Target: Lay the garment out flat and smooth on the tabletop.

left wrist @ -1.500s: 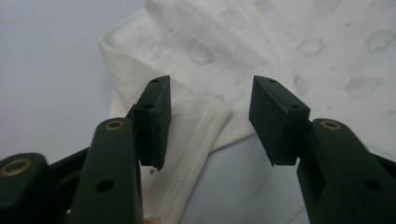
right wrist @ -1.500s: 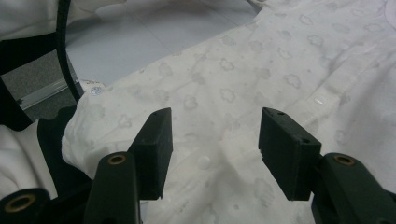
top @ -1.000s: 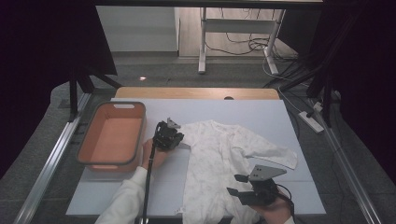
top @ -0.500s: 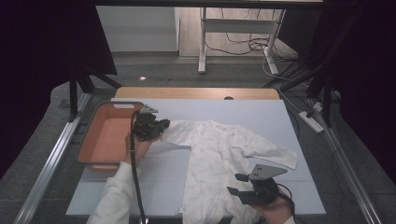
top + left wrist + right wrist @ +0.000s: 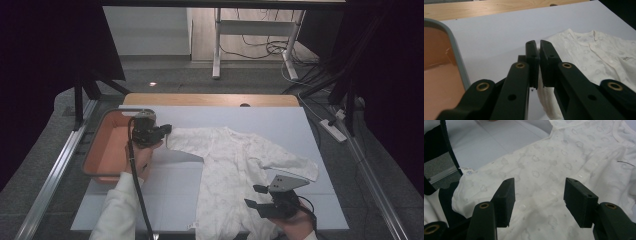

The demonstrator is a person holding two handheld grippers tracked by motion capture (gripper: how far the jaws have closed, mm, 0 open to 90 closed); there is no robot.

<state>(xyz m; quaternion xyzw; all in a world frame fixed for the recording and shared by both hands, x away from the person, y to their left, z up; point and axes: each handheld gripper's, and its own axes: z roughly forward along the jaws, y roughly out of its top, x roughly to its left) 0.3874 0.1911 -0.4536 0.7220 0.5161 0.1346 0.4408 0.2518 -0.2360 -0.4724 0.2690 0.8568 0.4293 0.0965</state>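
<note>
- Baby romper (image 5: 235, 170): a white, faintly cloud-printed garment lying spread on the pale table sheet (image 5: 280, 125), in the centre and lower centre of the high view. One sleeve is drawn out towards the left of the frame, the other lies towards the right.
- Left gripper (image 5: 167, 131): seen left of centre in the high view, at the end of the left-hand sleeve (image 5: 187, 142). In the left gripper view its jaws stand pressed together with white sleeve cloth (image 5: 546, 100) caught between them, the cloth hanging down below the pads.
- Right gripper (image 5: 255, 196): at the lower right of the high view, over the lower part of the romper. In the right gripper view its jaws stand apart above the snap-fastened front (image 5: 544, 187); nothing lies between the pads.
- Orange tray (image 5: 102, 155): a shallow bin with a grey rim at the left edge of the table, just beside the left gripper; its rim also appears at the left of the left gripper view.
- Person's sleeves: a white left sleeve (image 5: 117, 210) enters from the bottom of the high view, with a black cable (image 5: 137, 190) trailing along it from the left gripper.
</note>
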